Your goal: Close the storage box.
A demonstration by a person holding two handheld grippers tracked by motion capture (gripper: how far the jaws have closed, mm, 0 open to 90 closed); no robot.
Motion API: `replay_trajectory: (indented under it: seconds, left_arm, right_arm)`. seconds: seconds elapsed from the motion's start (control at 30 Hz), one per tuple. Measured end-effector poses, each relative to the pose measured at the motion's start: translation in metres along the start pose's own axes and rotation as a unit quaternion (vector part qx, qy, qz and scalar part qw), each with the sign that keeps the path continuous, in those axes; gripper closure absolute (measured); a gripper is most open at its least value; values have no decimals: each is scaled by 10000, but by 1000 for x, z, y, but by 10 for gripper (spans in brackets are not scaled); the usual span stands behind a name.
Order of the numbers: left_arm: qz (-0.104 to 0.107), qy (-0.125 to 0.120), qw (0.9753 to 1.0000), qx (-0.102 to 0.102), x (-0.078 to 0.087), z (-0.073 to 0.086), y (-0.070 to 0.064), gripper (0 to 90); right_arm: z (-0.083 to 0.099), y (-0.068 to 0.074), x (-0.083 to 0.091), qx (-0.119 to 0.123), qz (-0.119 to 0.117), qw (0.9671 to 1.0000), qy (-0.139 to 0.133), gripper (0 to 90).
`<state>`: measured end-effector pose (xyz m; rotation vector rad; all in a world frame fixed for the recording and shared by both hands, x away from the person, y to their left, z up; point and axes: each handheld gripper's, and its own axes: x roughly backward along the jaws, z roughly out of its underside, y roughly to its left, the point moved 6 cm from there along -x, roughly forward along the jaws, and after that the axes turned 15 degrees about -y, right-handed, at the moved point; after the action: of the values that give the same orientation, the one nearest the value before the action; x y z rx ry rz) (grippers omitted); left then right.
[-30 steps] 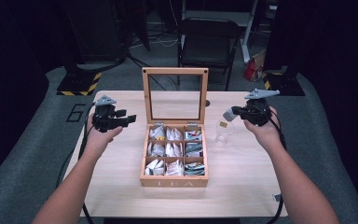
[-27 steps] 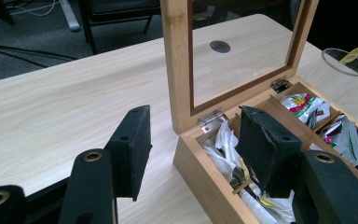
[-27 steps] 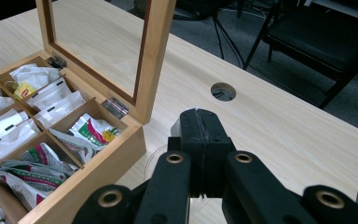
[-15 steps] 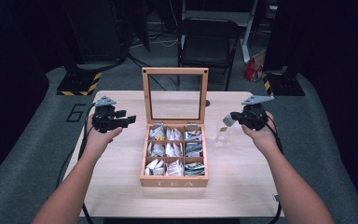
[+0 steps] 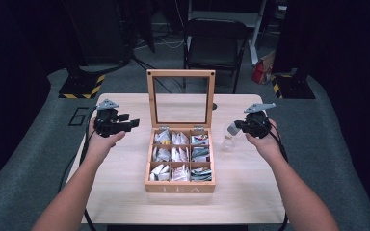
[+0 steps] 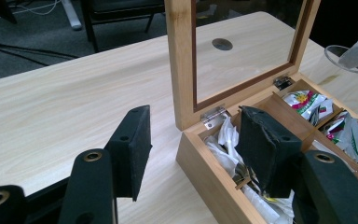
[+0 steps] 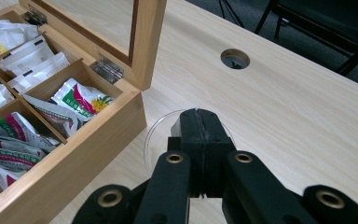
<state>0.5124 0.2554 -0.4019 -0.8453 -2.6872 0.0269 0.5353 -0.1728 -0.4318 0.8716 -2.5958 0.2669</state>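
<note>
The right tool [image 5: 240, 126] is pressed together on a small white tea bag [image 5: 232, 129]. The bag hangs from its tip, tilted, with the low end pointing down and left. A clear glass cup [image 5: 228, 142] stands on the tabletop [image 5: 125, 183] just beside the right wall of the wooden tea box [image 5: 179, 186]. The cup is right under the bag, so the way to go is straight down. In the right gripper view the round rim of the cup [image 7: 153, 135] peeks out from under the tool's tip. I cannot tell if the bag's low end is inside the cup yet.

The left tool [image 5: 132, 123] is spread wide and holds nothing. It waits by the far left corner of the box, well apart from the cup. The right hand is much nearer, so I think this job is for that hand.
</note>
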Motion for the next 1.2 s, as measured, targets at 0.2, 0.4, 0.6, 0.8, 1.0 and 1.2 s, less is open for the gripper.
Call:
replay_trajectory:
  seconds: [0.2, 0.4, 0.6, 0.8, 1.0, 1.2]
  left_arm:
    - [-11, 8, 10000, -15, 1, 0, 2, 443]
    - [8, 33, 10000, -2, 1, 1, 2, 443]
    - [-7, 6, 10000, 7, 1, 1, 2, 443]
    - [-6, -13, 10000, -1, 3, 0, 2, 442]
    - [1, 6, 10000, 10, 3, 1, 2, 440]
    - [0, -21, 10000, 22, 1, 0, 3, 438]
  right_arm:
    - [7, 1, -6, -36, -3, 9999, 97, 900]
    - [12, 2, -13, -84, -9, 9997, 215, 897]
    - [19, 4, -19, -35, -46, 9994, 331, 868]
    - [14, 6, -16, -36, -45, 9996, 271, 839]
    - [4, 11, -14, -29, -102, 9999, 106, 782]
    - [-11, 24, -10, -142, -360, 9991, -170, 698]
